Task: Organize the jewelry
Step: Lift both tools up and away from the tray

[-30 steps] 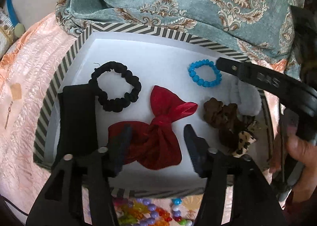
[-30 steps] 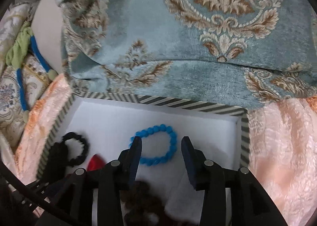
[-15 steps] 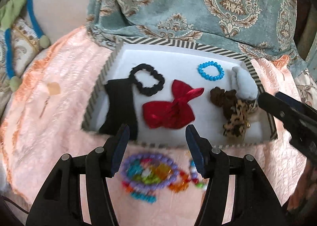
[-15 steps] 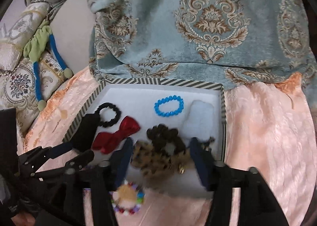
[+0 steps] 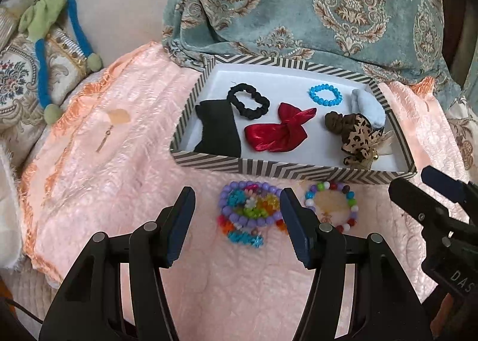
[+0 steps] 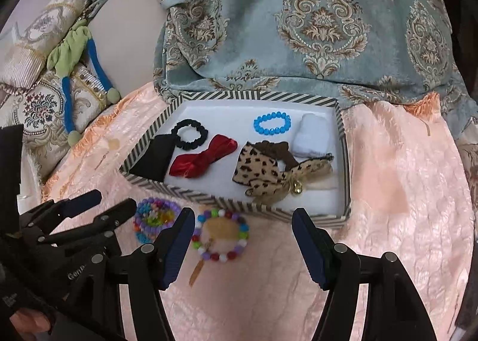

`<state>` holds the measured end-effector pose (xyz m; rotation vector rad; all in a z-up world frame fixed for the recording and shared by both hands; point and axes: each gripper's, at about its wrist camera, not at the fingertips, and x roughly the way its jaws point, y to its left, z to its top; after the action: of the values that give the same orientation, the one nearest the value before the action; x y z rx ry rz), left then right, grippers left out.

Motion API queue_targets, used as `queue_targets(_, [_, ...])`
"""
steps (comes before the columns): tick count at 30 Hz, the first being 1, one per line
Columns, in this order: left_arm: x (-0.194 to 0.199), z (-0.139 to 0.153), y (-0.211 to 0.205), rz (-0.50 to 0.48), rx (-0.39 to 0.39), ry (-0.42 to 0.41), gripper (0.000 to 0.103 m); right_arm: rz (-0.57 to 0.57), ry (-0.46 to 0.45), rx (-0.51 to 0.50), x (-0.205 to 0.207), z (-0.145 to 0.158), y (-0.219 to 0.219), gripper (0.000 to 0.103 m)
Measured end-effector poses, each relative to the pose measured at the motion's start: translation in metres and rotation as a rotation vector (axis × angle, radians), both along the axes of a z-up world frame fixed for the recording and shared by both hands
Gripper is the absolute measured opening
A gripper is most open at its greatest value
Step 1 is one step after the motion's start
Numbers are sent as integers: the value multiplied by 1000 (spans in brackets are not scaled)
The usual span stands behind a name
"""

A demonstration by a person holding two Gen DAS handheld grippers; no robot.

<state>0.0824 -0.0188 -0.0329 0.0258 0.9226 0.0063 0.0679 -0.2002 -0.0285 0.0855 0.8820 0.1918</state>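
Since a second ago: both grippers have pulled back from over the striped box (image 5: 298, 168) and now hang above the pink quilt (image 5: 125, 179) in front of it.
Left gripper (image 5: 236, 223): fingers spread wide, holding nothing, poised just short of the bead pile.
Right gripper (image 6: 243, 244): fingers likewise wide apart and empty, with the loose bracelet lying between and just ahead of the tips.
Bead pile (image 5: 249, 212): a tangle of purple, blue, green and red beaded bracelets on the quilt, just outside the box's near wall.
Multicolored bracelet (image 6: 221, 235): a single ring of mixed beads with a gold tassel, on the quilt beside the pile, nearer the right gripper.
Box, near row: black cloth (image 5: 218, 128) against the left wall, red bow (image 5: 277, 131) in the middle, leopard-print hair tie (image 6: 263, 172) with a small gold bell toward the right, a brown scrunchie (image 5: 337, 121) touching it.
Box, far row: black scrunchie (image 5: 248, 97) on the left, blue bead bracelet (image 6: 272, 122) right of center, pale fluffy piece (image 6: 312, 136) in the right corner.
Behind: teal damask fabric (image 6: 313, 27) draped down to the box's far wall; patterned cushions (image 6: 38, 108) off to the left.
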Motion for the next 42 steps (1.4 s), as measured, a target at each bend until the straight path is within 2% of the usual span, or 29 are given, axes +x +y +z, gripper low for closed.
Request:
queue_targets(11, [-24,12,6,4,1,-28,59,-1,-40,-13,-24,16,7,66])
queue_targets(16, [-29,15,8,-6,-31,-20,59,2,-36,-20,-30,17,9,67])
queue_targets(24, [-35,18,9,6,-15,-36,59,-8,-49,-17,-35,23,7,67])
queue_targets(42, [-35,11,14,24,-22,-21,59,-7,-23,-18,-35,16,8,70])
